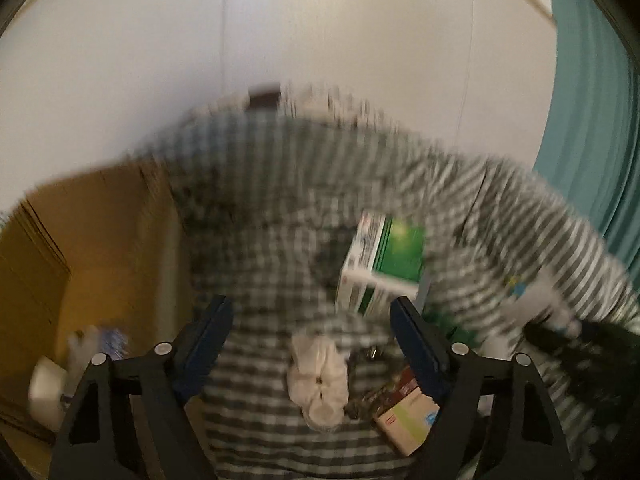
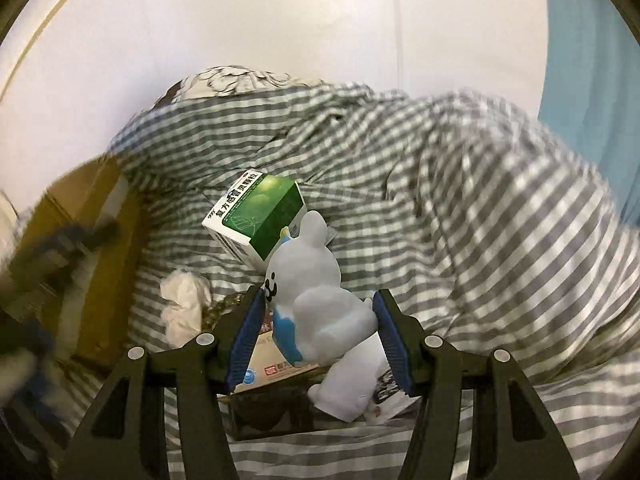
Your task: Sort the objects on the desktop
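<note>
My right gripper (image 2: 318, 296) is shut on a pale grey rabbit figure (image 2: 320, 280) with blue patches, held above the checked cloth (image 2: 480, 220). Behind it lies a green and white medicine box (image 2: 264, 216). A crumpled tissue (image 2: 184, 300), a beige packet (image 2: 272, 360) and dark sunglasses (image 2: 272, 412) lie below the fingers. My left gripper (image 1: 312, 308) is open with nothing between its fingers, above the tissue (image 1: 320, 380). The medicine box (image 1: 384, 264) stands beyond its right finger, and the beige packet (image 1: 408, 420) lies under that finger. The left wrist view is blurred.
An open cardboard box (image 1: 100, 240) stands at the left with white items (image 1: 48, 392) inside; the right wrist view shows it (image 2: 100, 260) too. A white wall rises behind the rumpled cloth. A teal curtain (image 1: 592, 120) hangs at the right.
</note>
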Tool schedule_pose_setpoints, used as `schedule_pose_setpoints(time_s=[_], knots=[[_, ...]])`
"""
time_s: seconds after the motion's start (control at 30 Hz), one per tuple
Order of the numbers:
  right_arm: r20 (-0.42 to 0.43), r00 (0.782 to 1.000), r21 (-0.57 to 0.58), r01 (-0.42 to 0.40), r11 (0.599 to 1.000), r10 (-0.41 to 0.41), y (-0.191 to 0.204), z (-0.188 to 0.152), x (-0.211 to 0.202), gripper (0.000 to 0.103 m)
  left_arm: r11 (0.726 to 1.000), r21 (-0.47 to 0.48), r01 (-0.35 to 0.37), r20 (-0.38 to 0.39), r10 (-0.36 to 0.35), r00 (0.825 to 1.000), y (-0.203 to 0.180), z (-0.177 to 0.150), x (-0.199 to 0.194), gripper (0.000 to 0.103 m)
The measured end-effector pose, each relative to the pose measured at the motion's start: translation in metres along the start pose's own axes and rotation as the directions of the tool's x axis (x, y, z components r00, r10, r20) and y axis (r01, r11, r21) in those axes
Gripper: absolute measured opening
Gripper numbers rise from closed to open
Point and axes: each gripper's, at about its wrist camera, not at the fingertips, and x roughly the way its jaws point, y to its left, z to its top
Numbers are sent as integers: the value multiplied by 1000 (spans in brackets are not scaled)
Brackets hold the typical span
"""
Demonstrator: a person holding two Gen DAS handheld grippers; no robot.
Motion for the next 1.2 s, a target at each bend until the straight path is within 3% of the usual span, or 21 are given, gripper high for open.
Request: schedule_pose_setpoints(time_s=[0.2,0.3,0.37,0.5,0.73,0.97,1.2], knots=[[-59,998,-24,-40,999,38,6,-9,29,56,1000,-9,-16,-140,14,990,-2,-27,53,77],[-81,996,-29,-47,998,45,6,-10,42,56,1000,-2,-17,-197,17,980,-1,-37,72,58],[-92,994,-19,-56,998,54,4,-11,47,56,1000,5,7,-244,-5,970,-3,-44,82,26],[-97,993,-7,-68,998,67,0,-10,52,56,1000,-1,29,-260,-28,965,-3,-46,82,15],[-48,997,-14,-59,998,58,4,-6,39,56,999,6,53,-189,-51,981,-3,-26,43,12],[82,995,-41,-48,998,51,23,5,-8,56,997,11,78,-61,-77,995,0,8,-20,12],[205,978,-78,-24,997,40,46,12,-66,56,997,8,82,85,-82,993,9,35,-94,12]])
